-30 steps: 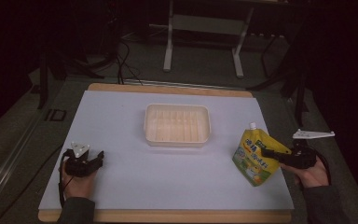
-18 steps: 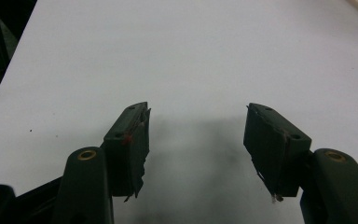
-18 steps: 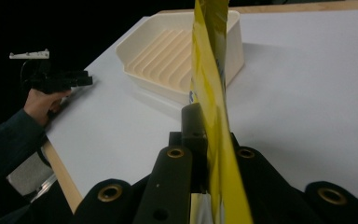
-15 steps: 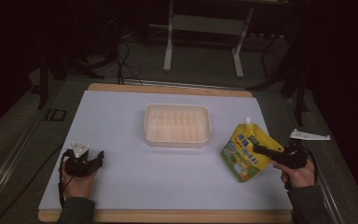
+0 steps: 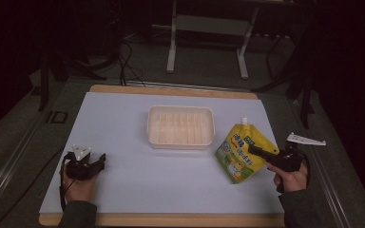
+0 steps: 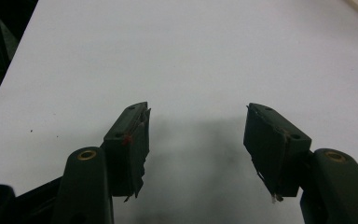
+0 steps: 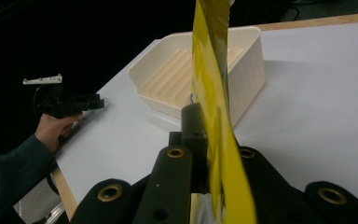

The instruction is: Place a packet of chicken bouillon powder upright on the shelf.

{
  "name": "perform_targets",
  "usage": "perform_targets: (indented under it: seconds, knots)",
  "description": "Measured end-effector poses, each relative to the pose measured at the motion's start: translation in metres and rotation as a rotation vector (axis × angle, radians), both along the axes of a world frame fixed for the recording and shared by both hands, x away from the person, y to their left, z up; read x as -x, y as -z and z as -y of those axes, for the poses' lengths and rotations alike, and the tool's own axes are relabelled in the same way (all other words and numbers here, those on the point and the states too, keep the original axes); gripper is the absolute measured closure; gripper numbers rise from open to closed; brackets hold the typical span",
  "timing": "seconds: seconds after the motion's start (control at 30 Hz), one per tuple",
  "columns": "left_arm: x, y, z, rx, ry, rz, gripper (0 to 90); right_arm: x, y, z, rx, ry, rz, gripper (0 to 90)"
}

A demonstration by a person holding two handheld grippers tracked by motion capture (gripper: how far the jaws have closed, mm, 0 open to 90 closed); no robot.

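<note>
- While the right gripper [image 5: 256,151] clamps a yellow spouted pouch [image 5: 237,153] at the lower right of the high view, the pouch leans over the white table mat [image 5: 123,123], its spout cap pointing toward the top of the frame.
- Seen in the right gripper view, the pouch [image 7: 214,93] runs edge-on up the middle of the frame, pinched flat between the two black jaws; the grip sits on the thin side seam, likely because the soft body would bulge and slip.
- A cream plastic tray [image 5: 181,126] with ribbed bottom sits at the centre of the high view, just left of the pouch and apart from it; it looks the likely place for the pouch to go.
- At the lower left of the high view, the left gripper [image 5: 95,163] rests low on the mat in the person's hand, well apart from tray and pouch.
- In the left gripper view its jaws stand wide apart with bare mat [image 6: 191,56] between them, holding nothing; it seems parked out of the way.
- Behind the table, in the upper part of the frame, the floor is dark, with a metal stand [image 5: 208,42] and cables.
</note>
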State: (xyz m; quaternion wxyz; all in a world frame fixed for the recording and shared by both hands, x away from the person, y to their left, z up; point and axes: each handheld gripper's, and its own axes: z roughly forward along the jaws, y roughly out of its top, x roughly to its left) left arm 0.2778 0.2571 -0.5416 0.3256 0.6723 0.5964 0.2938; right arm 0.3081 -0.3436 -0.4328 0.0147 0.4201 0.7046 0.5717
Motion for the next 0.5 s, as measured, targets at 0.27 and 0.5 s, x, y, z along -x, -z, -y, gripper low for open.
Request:
perform_targets:
  seconds: [0.27, 0.5]
  knots:
    - [0.000, 0.000, 0.000, 0.001, 0.000, 0.001, 40.0, 0.000, 0.000, -0.011, -0.018, 0.008, 0.014, 90.0]
    - [0.000, 0.000, 0.000, 0.000, 0.000, 0.003, 40.0, 0.001, -0.002, -0.018, -0.037, 0.009, 0.028, 90.0]
